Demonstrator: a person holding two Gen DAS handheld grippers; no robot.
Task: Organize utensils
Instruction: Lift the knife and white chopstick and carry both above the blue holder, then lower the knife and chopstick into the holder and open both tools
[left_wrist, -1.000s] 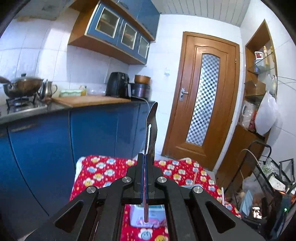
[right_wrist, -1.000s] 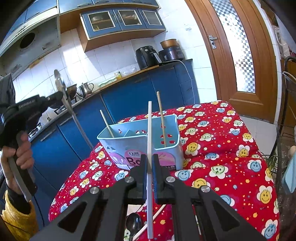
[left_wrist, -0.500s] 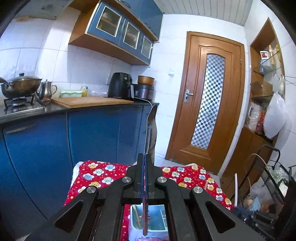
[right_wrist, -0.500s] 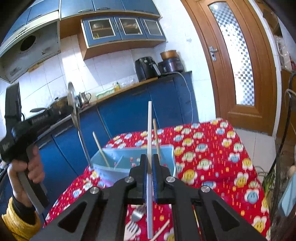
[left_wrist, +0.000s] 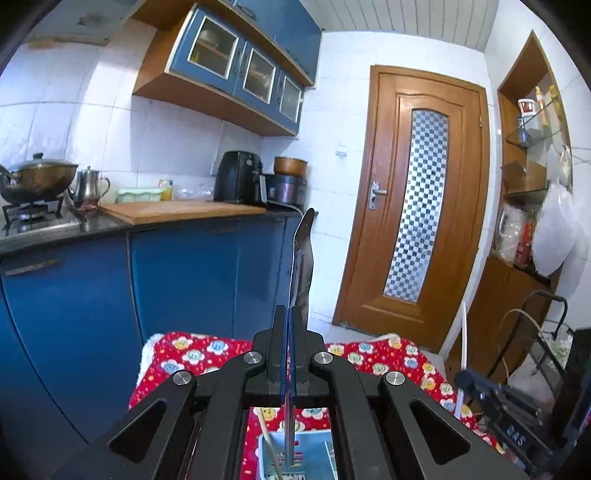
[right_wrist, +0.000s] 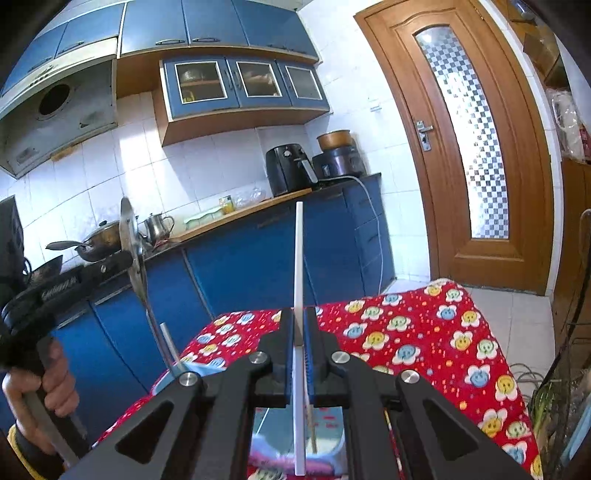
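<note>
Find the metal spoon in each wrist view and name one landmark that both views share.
Left wrist: metal spoon centre, upright in the left tongs.
Right wrist: spoon at left, above the light blue holder.
Shared landmark: black air fryer.

I am holding my left claw (left_wrist: 289, 328) up high, with its two black fingers (left_wrist: 277, 350) pointing forward and a little down. The jaws are pressing close together on a thin metal spoon handle. In the right wrist view I am seeing my left hand (right_wrist: 44, 384) wrapping around the black grip of that claw, far to the left side. My sleeve there is yellow. I am holding my right claw (right_wrist: 300, 343) up too, fingers (right_wrist: 286, 354) pointing forward. Its jaws are squeezing tight on a thin white stick that is standing straight up between them.
</note>
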